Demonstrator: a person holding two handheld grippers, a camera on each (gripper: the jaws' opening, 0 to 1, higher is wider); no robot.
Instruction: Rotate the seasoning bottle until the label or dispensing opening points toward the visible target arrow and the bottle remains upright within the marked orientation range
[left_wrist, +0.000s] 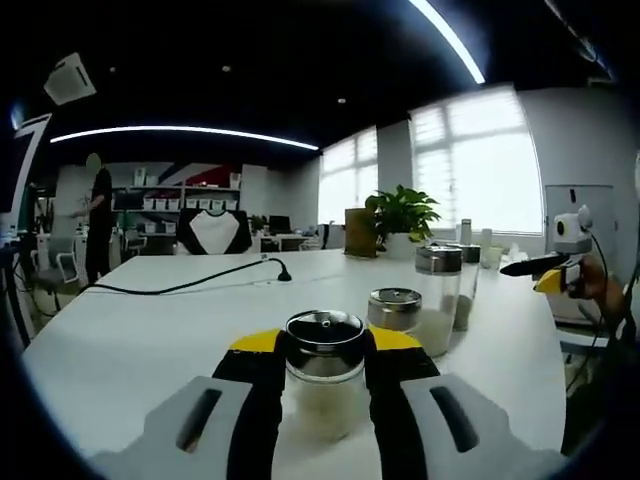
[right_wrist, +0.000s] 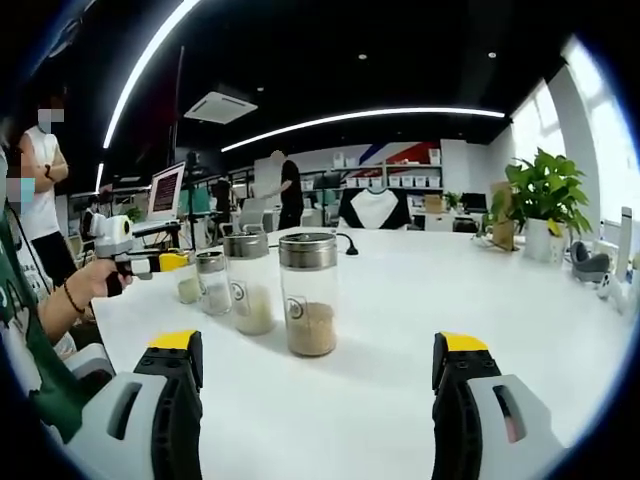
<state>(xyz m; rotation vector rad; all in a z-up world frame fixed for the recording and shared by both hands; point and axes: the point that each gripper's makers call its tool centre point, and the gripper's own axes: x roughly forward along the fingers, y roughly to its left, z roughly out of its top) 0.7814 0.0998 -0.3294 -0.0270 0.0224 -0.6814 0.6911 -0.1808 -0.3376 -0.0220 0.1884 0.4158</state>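
Glass forms the body of the seasoning bottle (left_wrist: 325, 375), a squat clear jar with pale grains inside and a shiny round metal lid with a small knob. It stands upright on the white bench (left_wrist: 140, 340), clasped between the black, yellow-tipped jaws of the left gripper (left_wrist: 325, 385), which press against both of its sides. Just beyond stand a shorter metal-capped jar (left_wrist: 394, 309) and a taller glass shaker (left_wrist: 437, 300). In the right gripper view, the right gripper (right_wrist: 318, 375) has its jaws spread wide, grasping nothing; three tall clear shakers (right_wrist: 309, 295) with brushed steel caps stand in a row ahead, well apart from those jaws. A potted plant (right_wrist: 545, 200) sits farther back.
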